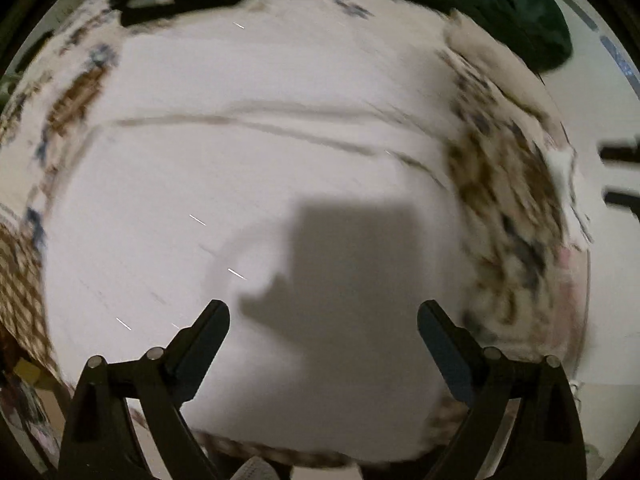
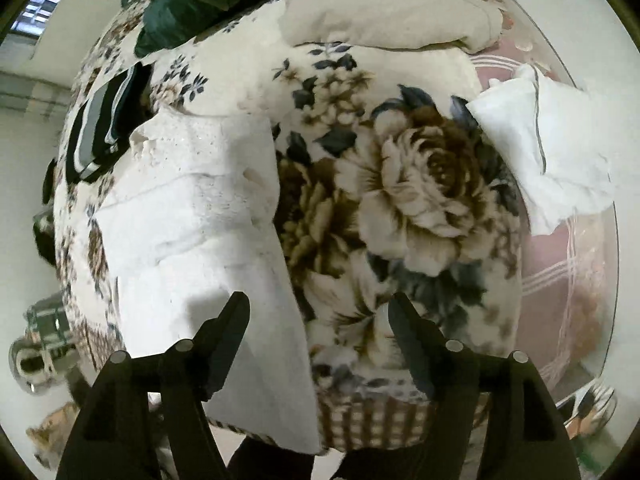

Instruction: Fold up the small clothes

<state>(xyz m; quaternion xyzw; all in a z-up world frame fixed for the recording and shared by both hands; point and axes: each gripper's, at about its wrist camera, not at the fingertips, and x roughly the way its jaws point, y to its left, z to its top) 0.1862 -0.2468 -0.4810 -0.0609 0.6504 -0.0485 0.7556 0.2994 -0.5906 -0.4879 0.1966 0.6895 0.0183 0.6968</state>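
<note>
A white garment [image 1: 248,208] lies spread flat on a floral blanket [image 1: 504,184] and fills most of the blurred left wrist view. My left gripper [image 1: 323,320] is open and empty just above its near part. In the right wrist view the same white garment [image 2: 200,216] lies at the left, its straight right edge running down the middle. My right gripper [image 2: 318,312] is open and empty, straddling that edge near the front, above the blanket [image 2: 420,184].
A black and grey striped garment [image 2: 104,120] lies at the back left. A dark green cloth [image 2: 188,4] and a cream garment [image 2: 384,16] lie at the back. Another white cloth [image 2: 552,148] lies at the right on a pink sheet [image 2: 560,280].
</note>
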